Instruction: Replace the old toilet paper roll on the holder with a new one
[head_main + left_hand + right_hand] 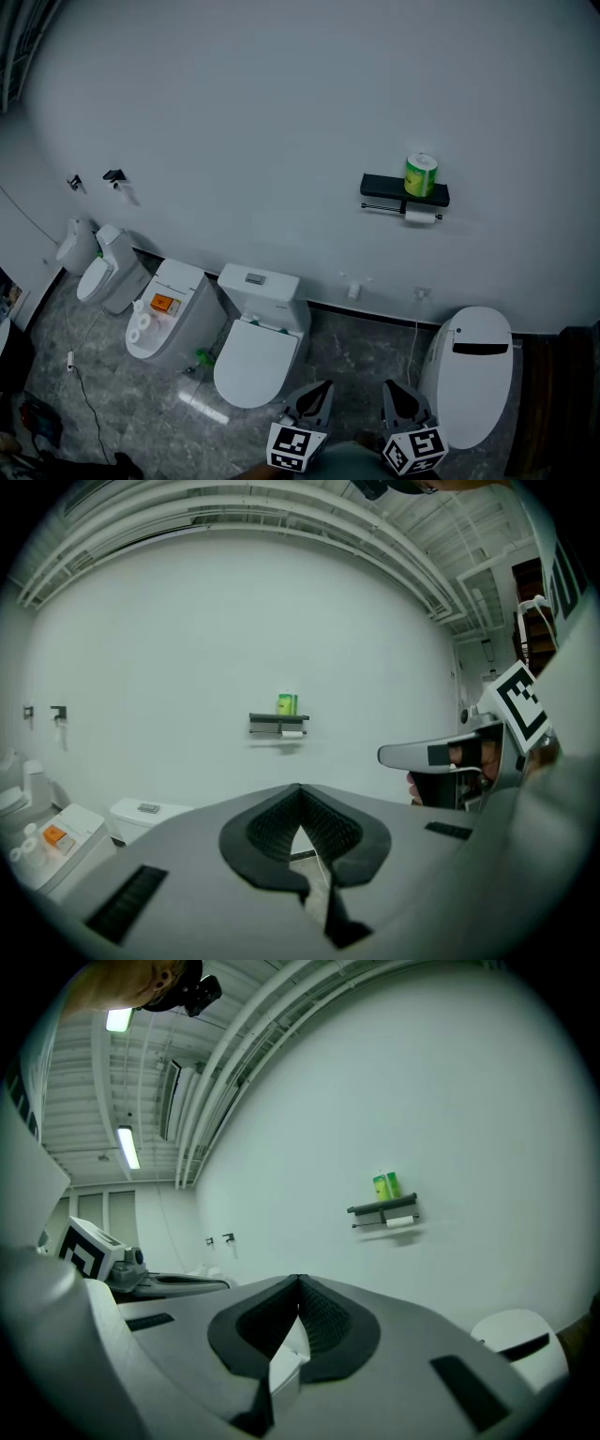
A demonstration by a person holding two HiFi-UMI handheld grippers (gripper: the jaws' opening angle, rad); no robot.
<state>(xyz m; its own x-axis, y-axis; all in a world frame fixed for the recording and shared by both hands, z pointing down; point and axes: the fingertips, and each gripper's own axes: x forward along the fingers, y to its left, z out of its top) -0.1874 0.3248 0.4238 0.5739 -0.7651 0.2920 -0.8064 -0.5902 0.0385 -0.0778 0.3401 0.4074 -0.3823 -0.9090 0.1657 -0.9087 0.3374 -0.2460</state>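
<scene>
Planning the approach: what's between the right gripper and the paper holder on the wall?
Head view: just bare floor, then wall, between right gripper and holder. A white toilet stands just right of that line.

I can read no words or numbers anywhere. At six o'clock, the cubes on my left gripper (316, 387) and right gripper (397, 388) bear only black-and-white square markers. The orange label (164, 303) on a toilet (192, 323) at eight o'clock and the green roll (421, 174) wrapper at two o'clock are too small to read.
</scene>
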